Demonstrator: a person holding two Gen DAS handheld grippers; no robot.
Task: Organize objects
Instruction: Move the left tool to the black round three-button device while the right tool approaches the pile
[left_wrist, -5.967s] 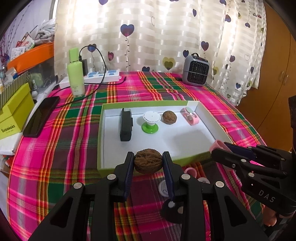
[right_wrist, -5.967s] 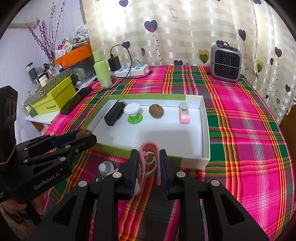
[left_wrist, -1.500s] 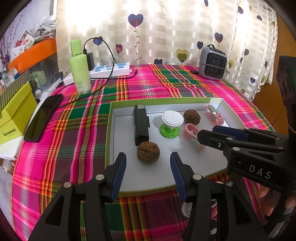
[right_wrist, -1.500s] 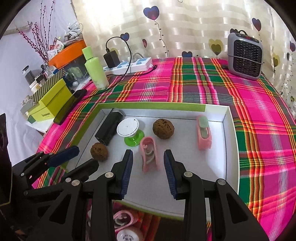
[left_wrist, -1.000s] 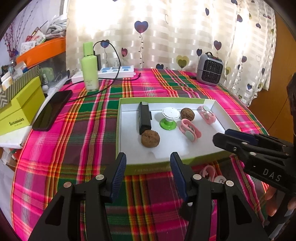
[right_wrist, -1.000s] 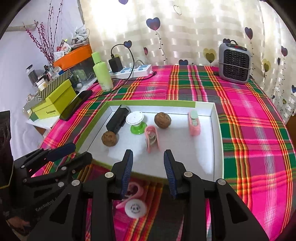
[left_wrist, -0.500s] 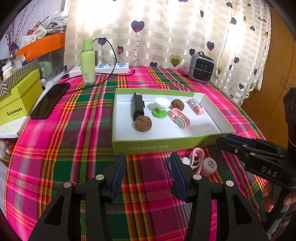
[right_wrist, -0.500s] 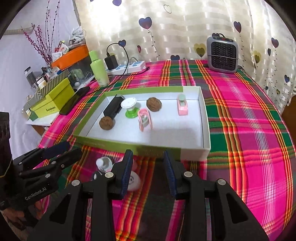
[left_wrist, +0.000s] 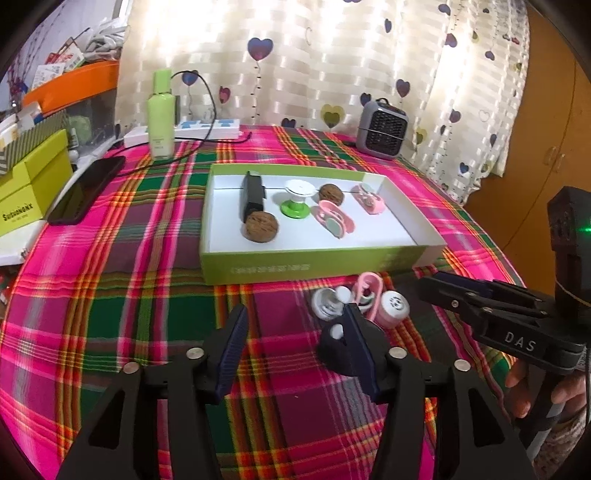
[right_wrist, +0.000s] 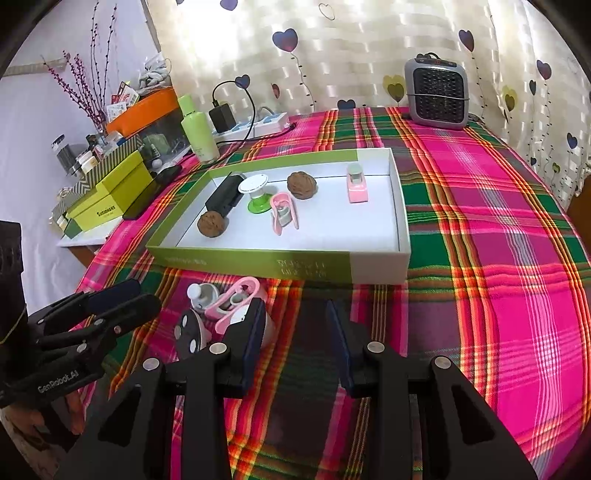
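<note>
In front of the green-walled tray (left_wrist: 295, 264), both grippers hover with fingers spread, empty; left gripper (left_wrist: 295, 347) and right gripper (right_wrist: 295, 343) flank the pink clip (left_wrist: 367, 295); two walnuts (left_wrist: 261, 228) sit inside.

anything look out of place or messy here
Yes: a small heap of items lies on the tablecloth outside the green box, just in front of its near wall. A pink clip, a white cap and a black disc are jumbled together, while similar items sit spaced apart inside the box.

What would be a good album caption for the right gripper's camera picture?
Open right gripper hovers over plaid cloth before a box holding two walnuts, two pink clips.
</note>
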